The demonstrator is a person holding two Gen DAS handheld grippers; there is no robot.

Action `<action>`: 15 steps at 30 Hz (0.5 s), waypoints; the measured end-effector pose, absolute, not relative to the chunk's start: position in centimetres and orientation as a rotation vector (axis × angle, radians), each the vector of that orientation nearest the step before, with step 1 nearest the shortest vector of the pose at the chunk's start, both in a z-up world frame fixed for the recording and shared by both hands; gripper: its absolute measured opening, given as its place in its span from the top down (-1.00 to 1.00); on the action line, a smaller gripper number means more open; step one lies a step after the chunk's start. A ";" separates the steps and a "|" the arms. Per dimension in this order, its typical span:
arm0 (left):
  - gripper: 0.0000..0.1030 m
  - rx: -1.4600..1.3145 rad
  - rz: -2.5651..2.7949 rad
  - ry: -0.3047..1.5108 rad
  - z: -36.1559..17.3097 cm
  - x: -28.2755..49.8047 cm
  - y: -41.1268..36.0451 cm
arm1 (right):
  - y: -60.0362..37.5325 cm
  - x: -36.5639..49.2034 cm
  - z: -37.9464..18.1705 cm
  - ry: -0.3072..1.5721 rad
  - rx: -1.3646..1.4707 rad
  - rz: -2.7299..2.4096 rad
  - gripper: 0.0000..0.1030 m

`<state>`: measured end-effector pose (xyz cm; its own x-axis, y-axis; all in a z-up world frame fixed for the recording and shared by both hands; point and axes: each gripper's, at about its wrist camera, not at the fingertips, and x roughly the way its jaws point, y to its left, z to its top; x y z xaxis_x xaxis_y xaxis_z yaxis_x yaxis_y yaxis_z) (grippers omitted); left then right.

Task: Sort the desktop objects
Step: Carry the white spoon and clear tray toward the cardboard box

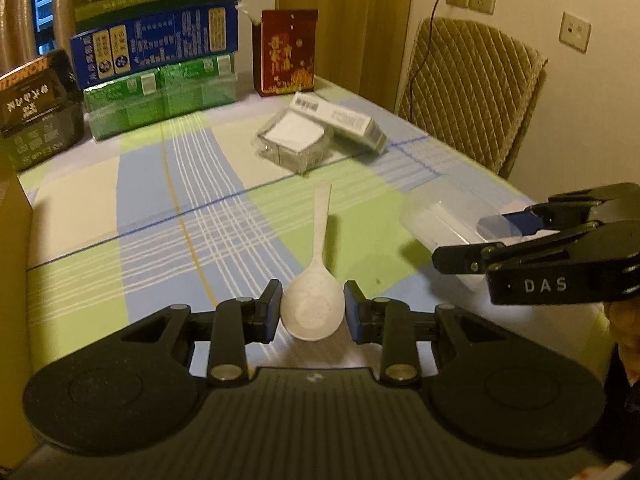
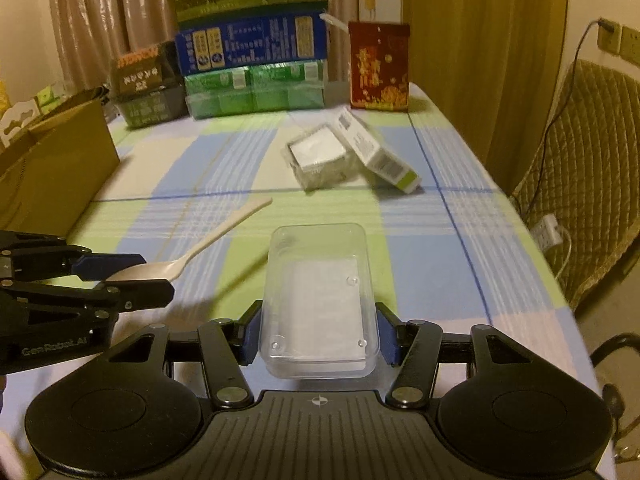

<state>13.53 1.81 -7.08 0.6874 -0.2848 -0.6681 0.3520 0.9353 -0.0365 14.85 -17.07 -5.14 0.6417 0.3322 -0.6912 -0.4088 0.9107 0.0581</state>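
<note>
We hold a white plastic spoon [image 1: 314, 300] by its bowl between the narrow-set pads of our left gripper [image 1: 312, 310], handle pointing away over the checked tablecloth [image 1: 168, 208]. Our right gripper [image 2: 318, 334], set wider, clamps a clear plastic box [image 2: 320, 300] by its long sides. Farther back, near the table's middle, a wrapped notepaper block [image 2: 320, 156] touches a white carton [image 2: 376, 152].

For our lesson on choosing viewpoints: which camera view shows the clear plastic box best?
The right wrist view: the clear plastic box sits centred between the right tool's pads, its whole outline visible. The left wrist view shows the box only from the side, near the frame edge, partly hidden by that tool.
</note>
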 end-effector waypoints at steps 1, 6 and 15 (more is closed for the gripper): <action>0.46 0.093 -0.352 0.725 -6.6 13.3 1.7 | -17.1 14.7 -4.7 0.759 -0.105 0.425 -0.03; 0.46 0.042 -0.307 0.695 -3.9 12.0 1.7 | -17.4 13.7 -2.2 0.732 -0.080 0.428 -0.03; 0.46 -0.017 -0.214 0.673 0.4 8.9 3.0 | -16.9 11.0 1.6 0.687 -0.036 0.473 -0.04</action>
